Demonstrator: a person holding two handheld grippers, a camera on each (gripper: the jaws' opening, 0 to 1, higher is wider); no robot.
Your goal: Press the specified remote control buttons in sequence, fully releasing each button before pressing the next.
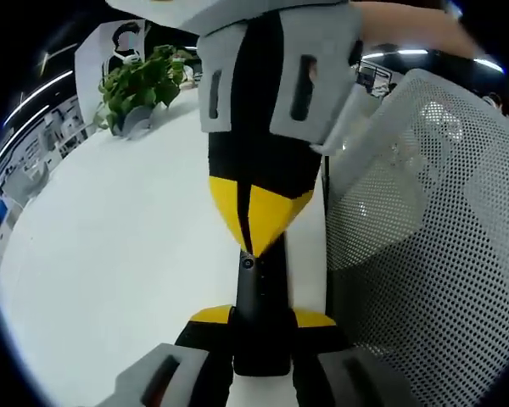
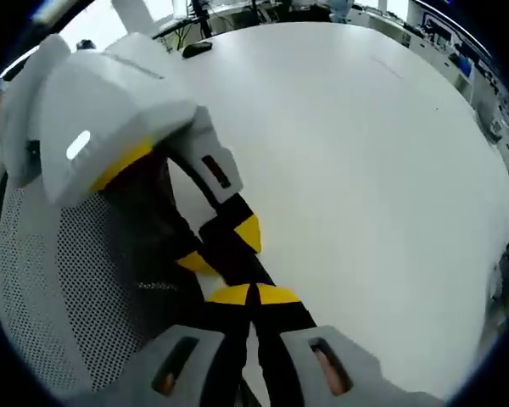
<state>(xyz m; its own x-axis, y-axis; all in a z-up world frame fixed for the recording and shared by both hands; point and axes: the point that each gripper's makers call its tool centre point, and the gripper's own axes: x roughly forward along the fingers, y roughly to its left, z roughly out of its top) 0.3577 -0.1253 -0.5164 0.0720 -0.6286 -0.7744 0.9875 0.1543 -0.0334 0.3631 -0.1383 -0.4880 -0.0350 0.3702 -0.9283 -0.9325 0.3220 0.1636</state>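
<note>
- Left gripper view: potted green plant standing near the far left edge of the round white table.
- Slim black remote control held out over the table's near edge, clamped between the yellow-tipped jaws of the left gripper, which rise from the bottom of this view.
- Right gripper reaching in from above, jaws together, yellow tips pressed down onto the top end of the remote, beside a small round button.
- White mesh chair back just beside the table's right edge, close behind both grippers.
- Right gripper view: mesh chair back at the left, under the left gripper's grey body.
- Left gripper coming in from the upper left, closed on the dark remote control.
- Right gripper with its yellow tips together, touching the remote at the table's near edge.
- White table spreading to the right; small dark object, too small to identify, near its far edge.
</note>
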